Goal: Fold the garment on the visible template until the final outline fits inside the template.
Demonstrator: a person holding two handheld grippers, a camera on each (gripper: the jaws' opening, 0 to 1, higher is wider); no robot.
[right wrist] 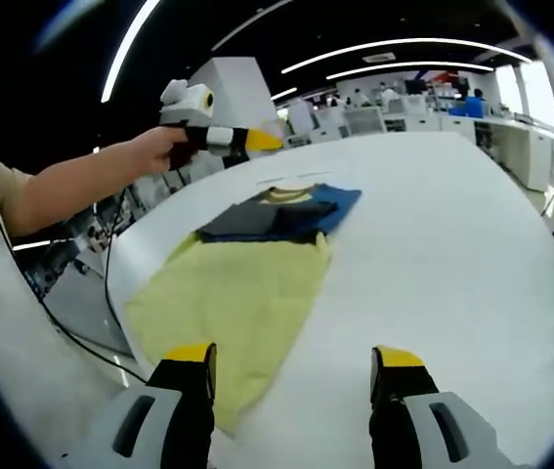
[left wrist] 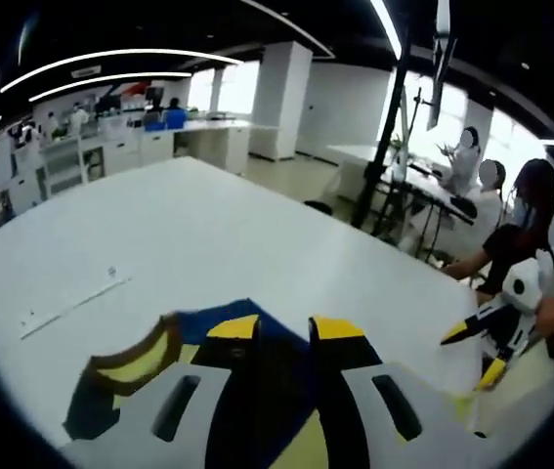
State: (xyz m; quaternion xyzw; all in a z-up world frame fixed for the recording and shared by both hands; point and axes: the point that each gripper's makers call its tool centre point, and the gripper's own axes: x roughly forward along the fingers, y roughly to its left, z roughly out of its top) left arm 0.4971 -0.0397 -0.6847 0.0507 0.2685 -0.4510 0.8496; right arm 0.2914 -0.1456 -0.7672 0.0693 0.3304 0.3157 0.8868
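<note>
A yellow garment (right wrist: 242, 293) lies flat on the white table (right wrist: 452, 225), with its navy sleeves (right wrist: 286, 213) folded over the collar end. In the left gripper view the same garment (left wrist: 130, 366) shows its navy and yellow parts and a brown collar beneath my jaws. My left gripper (left wrist: 284, 330) has its jaws close together and holds nothing. In the right gripper view a person's hand holds the left gripper (right wrist: 262, 140) in the air above the far end of the garment. My right gripper (right wrist: 294, 358) stands wide open, empty, low over the hem. The right gripper (left wrist: 474, 354) also appears beside the garment.
A thin pale line (left wrist: 71, 305) is marked on the table top. The table edge (right wrist: 125, 264) runs close to the garment, with cables on the floor beyond it. Several people (left wrist: 511, 234) sit at desks nearby. Cabinets (left wrist: 110, 147) line the far wall.
</note>
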